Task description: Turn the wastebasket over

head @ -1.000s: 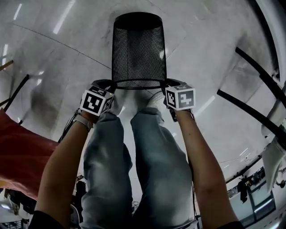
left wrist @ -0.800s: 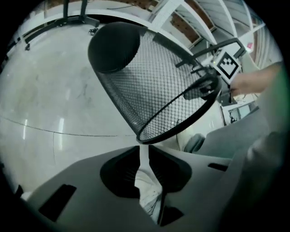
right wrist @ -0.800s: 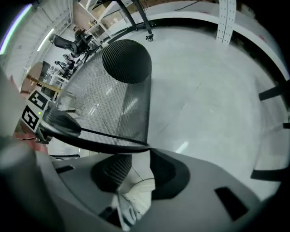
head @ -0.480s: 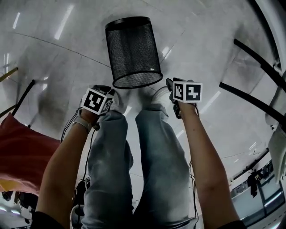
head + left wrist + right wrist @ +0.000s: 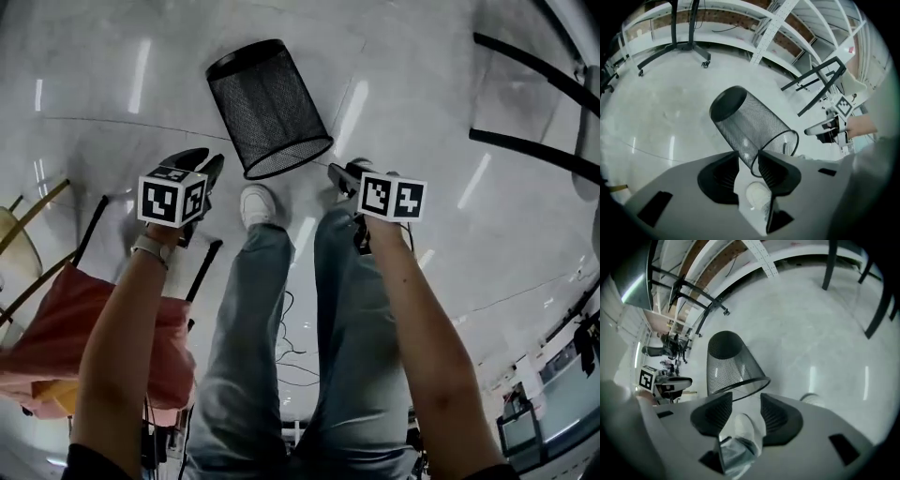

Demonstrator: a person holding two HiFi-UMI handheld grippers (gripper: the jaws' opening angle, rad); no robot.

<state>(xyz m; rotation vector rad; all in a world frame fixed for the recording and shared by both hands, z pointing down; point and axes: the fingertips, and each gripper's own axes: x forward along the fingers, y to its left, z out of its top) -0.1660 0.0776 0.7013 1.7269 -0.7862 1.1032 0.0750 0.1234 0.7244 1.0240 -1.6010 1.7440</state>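
The black mesh wastebasket [image 5: 267, 108] stands upside down on the pale floor, solid base up and wide rim [image 5: 289, 159] down by my feet. My left gripper [image 5: 208, 167] hangs to the left of the rim, clear of it. Its jaws are opening with nothing between them. My right gripper [image 5: 339, 173] hangs to the right of the rim, also apart from it, jaws opening and empty. In the left gripper view the wastebasket [image 5: 750, 126] shows beyond the left gripper [image 5: 749, 161]. In the right gripper view the wastebasket [image 5: 729, 364] stands past the right gripper [image 5: 746, 404].
My legs and a white shoe [image 5: 255, 202] are just below the basket. A red cloth on a chair [image 5: 56, 328] is at the left. Black frame legs [image 5: 534, 66] cross the upper right. Cables [image 5: 286, 342] lie on the floor behind me. Shelving [image 5: 740, 28] lines the far wall.
Both grippers were at the basket's rim a second ago. They have let go, risen and drawn apart, and the basket stays inverted on the floor.
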